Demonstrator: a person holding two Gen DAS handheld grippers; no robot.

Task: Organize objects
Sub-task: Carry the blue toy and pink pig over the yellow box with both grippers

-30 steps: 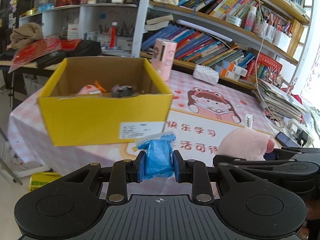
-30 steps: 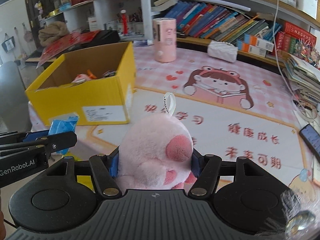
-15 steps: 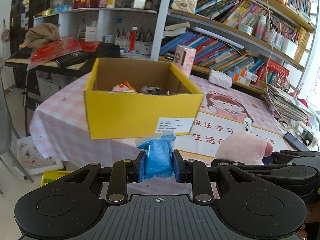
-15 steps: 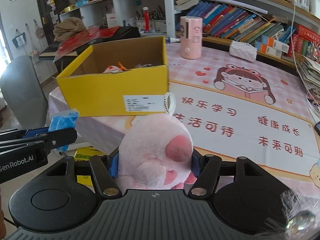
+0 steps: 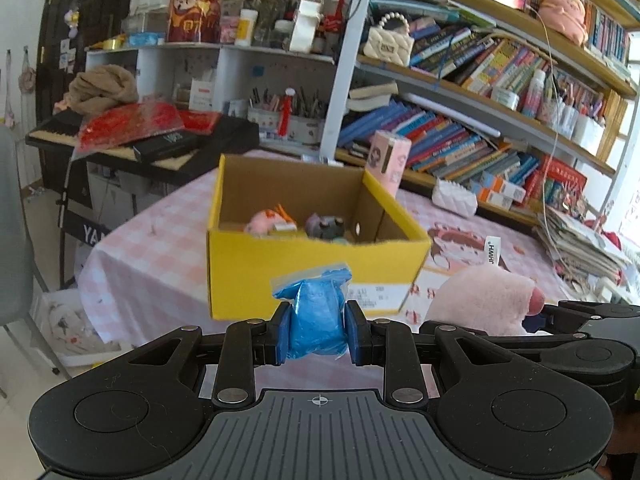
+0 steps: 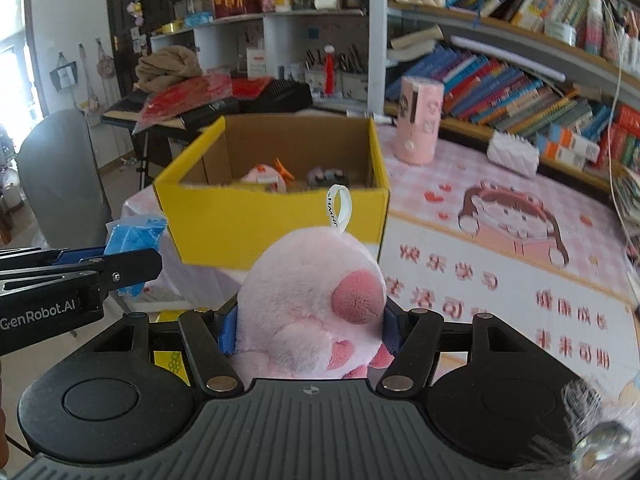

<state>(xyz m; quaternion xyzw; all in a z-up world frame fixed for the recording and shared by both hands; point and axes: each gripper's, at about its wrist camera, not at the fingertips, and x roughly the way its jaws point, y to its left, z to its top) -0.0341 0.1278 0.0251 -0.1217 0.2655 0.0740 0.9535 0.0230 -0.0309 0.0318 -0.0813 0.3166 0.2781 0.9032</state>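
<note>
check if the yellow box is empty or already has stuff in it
Not empty: the yellow box is open-topped, with a pink toy and a grey item inside.

My pads (image 6: 226,330) mostly vanish behind the pink plush (image 6: 312,304), whose underside my own body cuts off. The box (image 5: 316,268) front wall hides its floor; the small toys (image 5: 296,224) inside show only their tops, too small to identify. The label (image 5: 370,294) print is unreadable.
</note>
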